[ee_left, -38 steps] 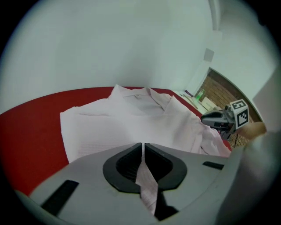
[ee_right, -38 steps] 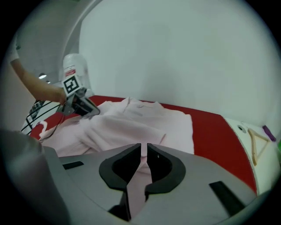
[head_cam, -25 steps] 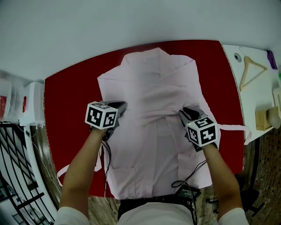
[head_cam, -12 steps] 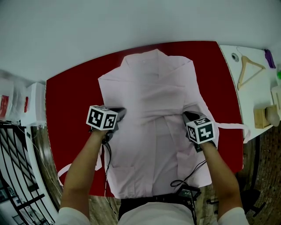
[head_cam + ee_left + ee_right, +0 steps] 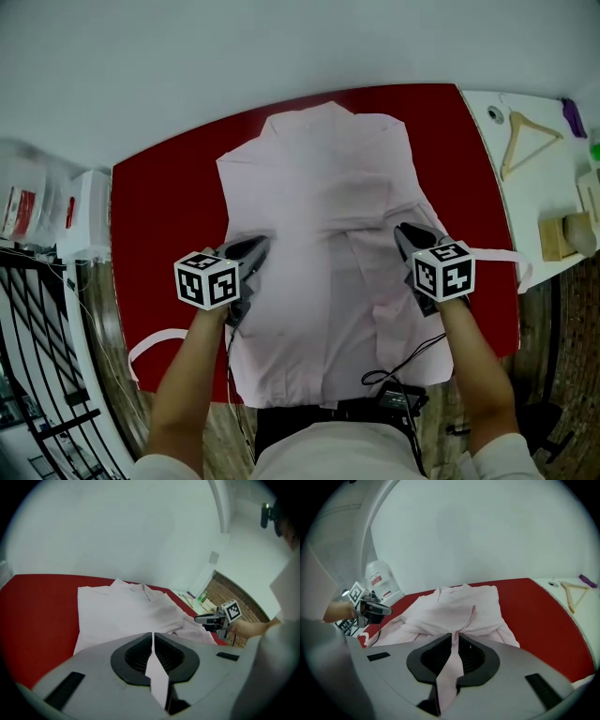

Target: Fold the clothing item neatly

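Hanger point(image 5: 532, 157) lies on white counter point(image 5: 544, 199), well right of pink garment point(image 5: 319, 187).

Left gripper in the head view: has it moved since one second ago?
Yes. Against the red table, the left gripper has drawn back toward the person, farther from the collar of the pink shirt.

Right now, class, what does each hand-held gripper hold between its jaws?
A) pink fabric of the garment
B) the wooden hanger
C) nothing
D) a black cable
A: the gripper views show the left hand-held gripper and the right hand-held gripper each shut on a fold of the pink garment.
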The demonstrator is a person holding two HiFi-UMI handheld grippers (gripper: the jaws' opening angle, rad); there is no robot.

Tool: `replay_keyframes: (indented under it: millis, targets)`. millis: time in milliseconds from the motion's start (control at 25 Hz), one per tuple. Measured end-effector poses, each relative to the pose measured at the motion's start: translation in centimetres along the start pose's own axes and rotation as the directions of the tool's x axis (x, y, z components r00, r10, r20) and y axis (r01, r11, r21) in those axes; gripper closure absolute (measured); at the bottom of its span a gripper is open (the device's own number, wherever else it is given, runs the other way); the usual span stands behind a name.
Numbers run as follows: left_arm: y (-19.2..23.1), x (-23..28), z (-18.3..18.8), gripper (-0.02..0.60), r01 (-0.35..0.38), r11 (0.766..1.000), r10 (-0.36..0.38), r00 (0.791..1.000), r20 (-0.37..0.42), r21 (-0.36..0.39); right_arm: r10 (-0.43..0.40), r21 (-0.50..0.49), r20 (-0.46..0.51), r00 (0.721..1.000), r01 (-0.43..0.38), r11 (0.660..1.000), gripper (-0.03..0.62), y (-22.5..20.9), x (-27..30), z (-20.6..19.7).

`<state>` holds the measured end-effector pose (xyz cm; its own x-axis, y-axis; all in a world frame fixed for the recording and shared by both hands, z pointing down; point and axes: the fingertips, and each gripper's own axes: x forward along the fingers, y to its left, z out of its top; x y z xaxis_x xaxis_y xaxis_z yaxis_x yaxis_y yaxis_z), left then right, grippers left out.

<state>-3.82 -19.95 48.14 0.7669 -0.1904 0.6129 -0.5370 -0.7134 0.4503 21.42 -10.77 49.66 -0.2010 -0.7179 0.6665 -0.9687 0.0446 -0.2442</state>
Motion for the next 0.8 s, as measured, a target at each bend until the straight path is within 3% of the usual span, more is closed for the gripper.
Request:
replay_keyframes:
  millis: [120, 320, 600, 800]
  targets:
    - [-2.1, -1.9, -0.6, 0.563, 0.036, 0.999, -0.036, 0.997, 0.067, 0.000, -0.024, 0.006, 0.021, 0.999, 0.024, 1.000, 0.568, 0.4, -2.2, -0.2]
    - [-5.0, -5.0, -1.7, 0.563, 0.108, 0.994, -0.104, 0.975, 0.197, -0.007, -0.120, 0.002, 0.054, 0.991, 0.120, 0.993, 0.568, 1.0, -5.3, -2.0]
    - [-10.0, -8.4, -4.6, 0.563, 0.213, 0.974, -0.224, 0.956, 0.187, 0.075, -0.264, 0.094, 0.085, 0.961, 0.256, 0.962, 0.568, 0.5, -11.7, -5.3]
    - [-13.8, -9.9, -5.4, 0.563, 0.276, 0.954, -0.294, 0.939, 0.179, 0.119, -0.372, 0.206, 0.075, 0.925, 0.350, 0.914, 0.568, -2.3, -18.8, -8.6]
